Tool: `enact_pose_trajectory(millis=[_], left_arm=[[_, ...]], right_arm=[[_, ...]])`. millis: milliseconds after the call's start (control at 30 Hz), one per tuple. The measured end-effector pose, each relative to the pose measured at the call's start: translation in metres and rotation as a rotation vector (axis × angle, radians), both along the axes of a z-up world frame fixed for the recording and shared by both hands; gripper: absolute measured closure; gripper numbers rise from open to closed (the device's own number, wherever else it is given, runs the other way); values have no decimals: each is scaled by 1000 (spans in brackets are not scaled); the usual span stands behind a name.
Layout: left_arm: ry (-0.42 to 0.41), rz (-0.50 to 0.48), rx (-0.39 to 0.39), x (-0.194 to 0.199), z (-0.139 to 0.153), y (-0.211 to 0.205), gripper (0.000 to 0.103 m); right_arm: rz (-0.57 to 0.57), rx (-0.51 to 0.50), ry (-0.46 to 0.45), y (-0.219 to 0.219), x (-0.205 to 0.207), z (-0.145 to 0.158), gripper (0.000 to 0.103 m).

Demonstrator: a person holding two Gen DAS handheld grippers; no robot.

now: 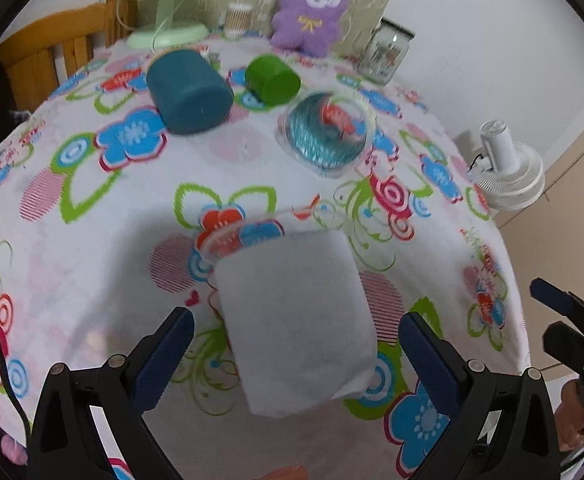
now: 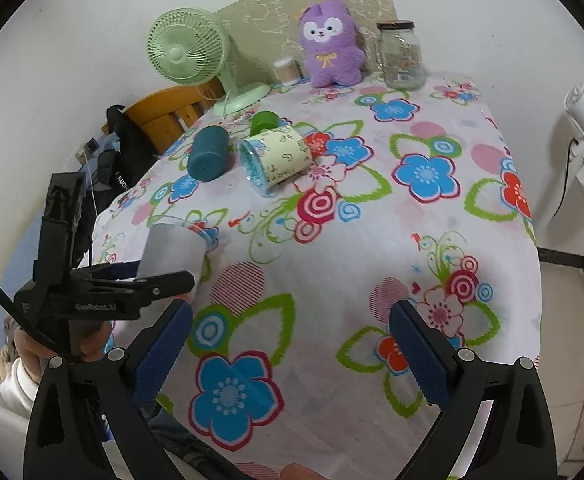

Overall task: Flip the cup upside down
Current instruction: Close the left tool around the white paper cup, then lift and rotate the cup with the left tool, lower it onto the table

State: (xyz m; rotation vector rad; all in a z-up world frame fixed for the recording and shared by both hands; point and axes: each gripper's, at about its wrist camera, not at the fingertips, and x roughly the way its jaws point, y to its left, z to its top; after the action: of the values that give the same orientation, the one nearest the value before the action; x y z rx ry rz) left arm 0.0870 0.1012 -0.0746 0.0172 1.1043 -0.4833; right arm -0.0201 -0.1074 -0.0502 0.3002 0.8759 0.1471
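- Left gripper sits nearest the lens, its two blue pads spread wide on either side of the white cup; neither pad touches the cup wall in the left wrist view.
- White cup lies tipped on the floral tablecloth, close to the near table edge, its open mouth pointing away towards the purple plush toy and its closed base towards the camera.
- Right gripper is spread open over bare cloth, holding nothing, to the right of the white cup.
- Beyond the white cup, towards the plush toy, lie a patterned glass cup, a teal cup and a green cup, all on their sides.
- A glass jar stands just beside the plush toy; a green fan stands on its other side.
- Assessment: cup not yet gripped, flip not yet begun.
- Risk: closing off-centre on the round wall could squirt the cup out or roll it off the near edge.
- Risk: a thin wall may crush under hard pressure.
- Risk: loose cloth may bunch during turning and leave the inverted rim unsteady.
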Motion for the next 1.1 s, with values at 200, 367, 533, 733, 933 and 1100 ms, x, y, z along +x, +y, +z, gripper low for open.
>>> enact_pose_trajectory(millis=[200,367,533,733,933,1100], left_arm=[[-9,15,74,1,-13,-5,8],[-35,20,100,0,-12,-3,27],[-26,6,78,0,-2,2,30],[-13,-59,86,3,31,15,30],[78,-136,175,20,62,32,30],[241,-200,294,32,68,38,30]], right_arm=[[-6,25,4,-7,1,-9,3],[2,43,1,-8,2,-11,3],[23,49,-13,-2,3,-11,3],[81,48,-31,15,3,-13,3],[190,12,-62,47,-4,-12,3],[274,-18,-89,73,-10,-13,3]])
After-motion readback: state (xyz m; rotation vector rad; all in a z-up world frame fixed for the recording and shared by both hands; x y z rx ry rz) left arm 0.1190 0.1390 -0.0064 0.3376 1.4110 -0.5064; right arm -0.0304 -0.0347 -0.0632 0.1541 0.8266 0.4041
